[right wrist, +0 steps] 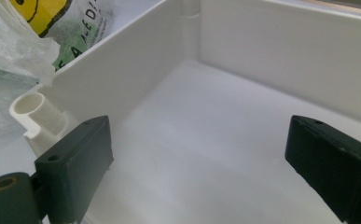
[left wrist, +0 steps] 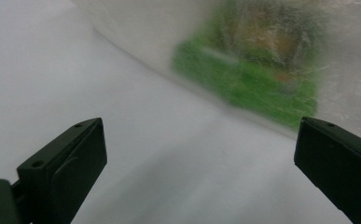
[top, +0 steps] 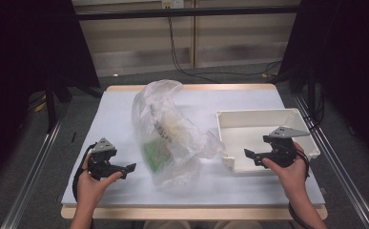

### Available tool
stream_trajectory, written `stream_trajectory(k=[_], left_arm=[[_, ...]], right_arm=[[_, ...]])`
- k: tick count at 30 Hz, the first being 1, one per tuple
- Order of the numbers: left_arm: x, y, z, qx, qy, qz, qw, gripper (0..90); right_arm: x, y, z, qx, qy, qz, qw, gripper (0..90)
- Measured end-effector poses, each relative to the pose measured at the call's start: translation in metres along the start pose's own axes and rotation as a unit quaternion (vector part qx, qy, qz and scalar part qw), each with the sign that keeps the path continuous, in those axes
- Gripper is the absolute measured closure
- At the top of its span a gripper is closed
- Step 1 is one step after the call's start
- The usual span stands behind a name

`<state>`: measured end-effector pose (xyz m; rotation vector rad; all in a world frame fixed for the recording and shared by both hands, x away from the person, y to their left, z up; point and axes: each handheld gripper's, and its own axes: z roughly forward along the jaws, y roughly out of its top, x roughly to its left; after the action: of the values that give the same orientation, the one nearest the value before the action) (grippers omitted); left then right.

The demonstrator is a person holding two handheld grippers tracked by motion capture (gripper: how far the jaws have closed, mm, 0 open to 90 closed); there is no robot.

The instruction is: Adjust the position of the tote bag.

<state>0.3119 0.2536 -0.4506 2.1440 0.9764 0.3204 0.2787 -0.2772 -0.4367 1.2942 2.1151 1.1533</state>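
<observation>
Both wide open and empty: left claw (top: pixel 130 167) facing the plastic bag (top: pixel 170 136), right claw (top: pixel 249 153) above the white tray (top: pixel 261 117), probably ready for unpacking.

A plastic bag (top: pixel 170 131) is lying on the table (top: pixel 120 119) near its middle, reaching from close to the far edge towards the near edge. A packet (top: pixel 156 153) is sitting inside the bag, at its near left side. A tray (top: pixel 249 125) is resting by the table's right edge, just right of the bag. The left gripper (top: pixel 129 168) is hovering near the near left corner, left of the bag. The right gripper (top: pixel 250 153) is hanging over the tray's near left corner.
</observation>
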Motion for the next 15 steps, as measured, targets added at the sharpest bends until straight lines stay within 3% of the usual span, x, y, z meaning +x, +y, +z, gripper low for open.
stream_trajectory(k=[15], left_arm=[[-0.019, 0.005, 0.003, 0.009, -0.036, 0.02, 0.9991, 3.5]], right_arm=[[-0.003, 0.002, 0.004, -0.002, 0.001, 0.003, 1.0, 6.9]])
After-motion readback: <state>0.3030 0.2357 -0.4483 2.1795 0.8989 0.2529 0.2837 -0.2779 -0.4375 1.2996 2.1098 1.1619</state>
